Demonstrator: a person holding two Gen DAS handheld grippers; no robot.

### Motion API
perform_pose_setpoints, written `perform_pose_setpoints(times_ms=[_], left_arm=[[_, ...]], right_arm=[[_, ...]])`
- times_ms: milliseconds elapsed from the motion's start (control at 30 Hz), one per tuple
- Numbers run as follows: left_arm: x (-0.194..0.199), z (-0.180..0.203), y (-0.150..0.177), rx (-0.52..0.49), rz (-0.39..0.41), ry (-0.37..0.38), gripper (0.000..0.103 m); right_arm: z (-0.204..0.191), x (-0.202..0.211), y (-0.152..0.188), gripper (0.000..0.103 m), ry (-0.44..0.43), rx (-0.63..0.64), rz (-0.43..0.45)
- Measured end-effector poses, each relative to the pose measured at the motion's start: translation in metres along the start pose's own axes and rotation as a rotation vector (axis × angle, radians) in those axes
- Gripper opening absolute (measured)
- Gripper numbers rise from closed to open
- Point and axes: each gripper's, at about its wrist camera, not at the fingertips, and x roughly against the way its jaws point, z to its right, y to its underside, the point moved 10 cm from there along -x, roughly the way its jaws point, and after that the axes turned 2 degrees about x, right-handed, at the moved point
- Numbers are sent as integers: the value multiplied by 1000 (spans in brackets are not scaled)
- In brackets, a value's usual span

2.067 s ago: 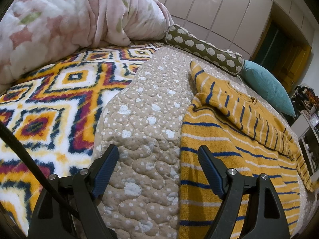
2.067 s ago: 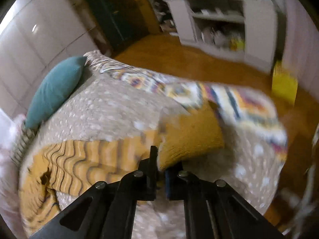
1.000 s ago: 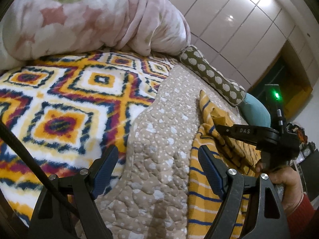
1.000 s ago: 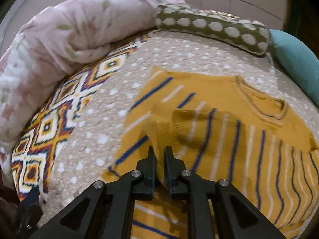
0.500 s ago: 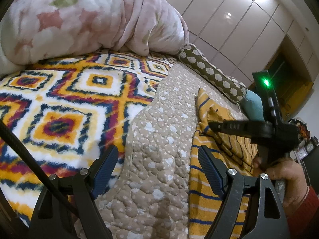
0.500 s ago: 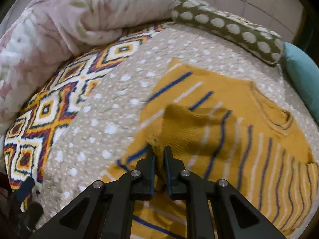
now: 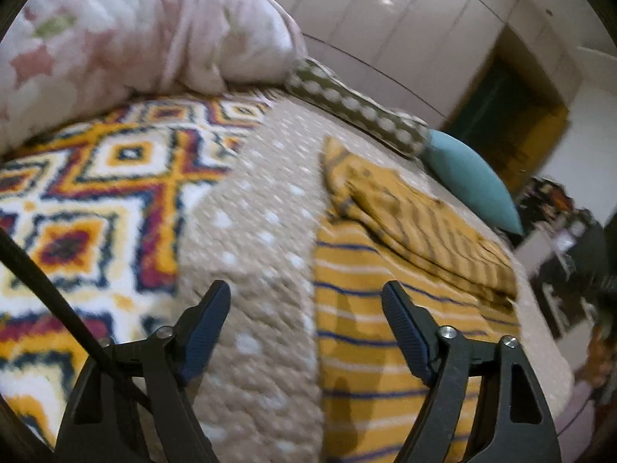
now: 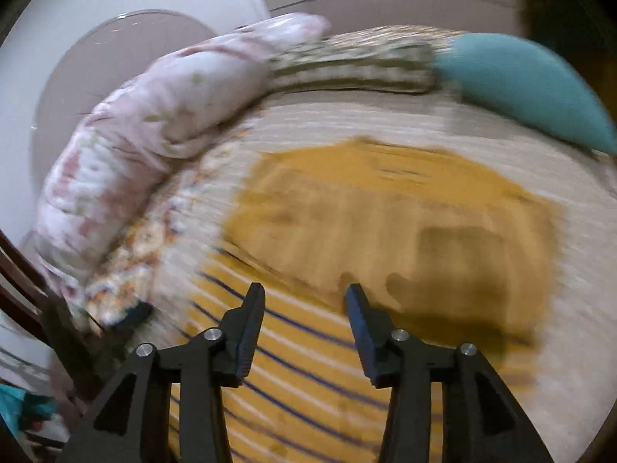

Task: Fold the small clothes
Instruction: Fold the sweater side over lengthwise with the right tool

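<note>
A mustard-yellow sweater with blue and white stripes point(image 7: 389, 270) lies flat on the beige dotted quilt point(image 7: 262, 231), with a sleeve folded across its chest point(image 7: 420, 223). My left gripper point(image 7: 306, 320) is open and empty, low over the sweater's left edge. In the right wrist view the sweater point(image 8: 385, 231) is blurred by motion. My right gripper point(image 8: 304, 318) is open and empty above the sweater's striped lower part.
A pink floral duvet point(image 7: 127, 34) is heaped at the head of the bed. A dotted olive bolster point(image 7: 358, 112) and a teal pillow point(image 7: 470, 177) lie behind the sweater. A patterned orange blanket point(image 7: 85, 200) covers the left side. Wardrobe doors point(image 7: 405, 19) stand behind.
My right gripper has opened and let go of the folded sleeve, which now lies across the sweater. It has pulled back and up. The left gripper has shifted slightly and stays open.
</note>
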Motion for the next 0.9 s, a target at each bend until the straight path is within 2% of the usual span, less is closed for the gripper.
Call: perform_pose_setpoints(times_ms=[67,100,167,233,300,333,367,467,500,533,567,633,667,733,900], left_arm=[[9,3,13,12,-35,23,72],[11,4,19,22,-51,35,72],[16,6,37,53,-111,75,72],[20,6,52,58,-145,68,72],[25,10,60,45,-163,60,72],[26,13,64,54,-179,69,72],[26,18,69,75,-205,100,72],[24,28,78,137,-253,190,70],[23,29,81,174,-269,220,65],[23,27,81,197,-268,220,62],[24,24,82,223,-265,212,54],[28,22,86,260,-275,227,41],[30,22,91,286,-294,254,34],[34,22,101,323,-317,280,33],[45,29,116,291,-298,254,33]], right_arm=[[39,18,33,49,79,-31,-4],[62,25,59,49,89,-78,-12],[86,29,92,49,49,-166,-26],[104,25,128,49,-6,-263,-33],[108,18,149,49,-71,-327,-24],[106,14,159,49,-132,-367,-12],[101,11,165,51,-192,-404,10],[88,5,163,51,-274,-436,68],[81,4,161,51,-339,-452,79],[76,4,160,51,-392,-470,85],[70,3,159,51,-460,-495,88],[63,0,160,51,-522,-517,94],[61,0,161,51,-534,-517,104],[58,3,164,51,-564,-518,117],[60,13,178,48,-613,-529,129]])
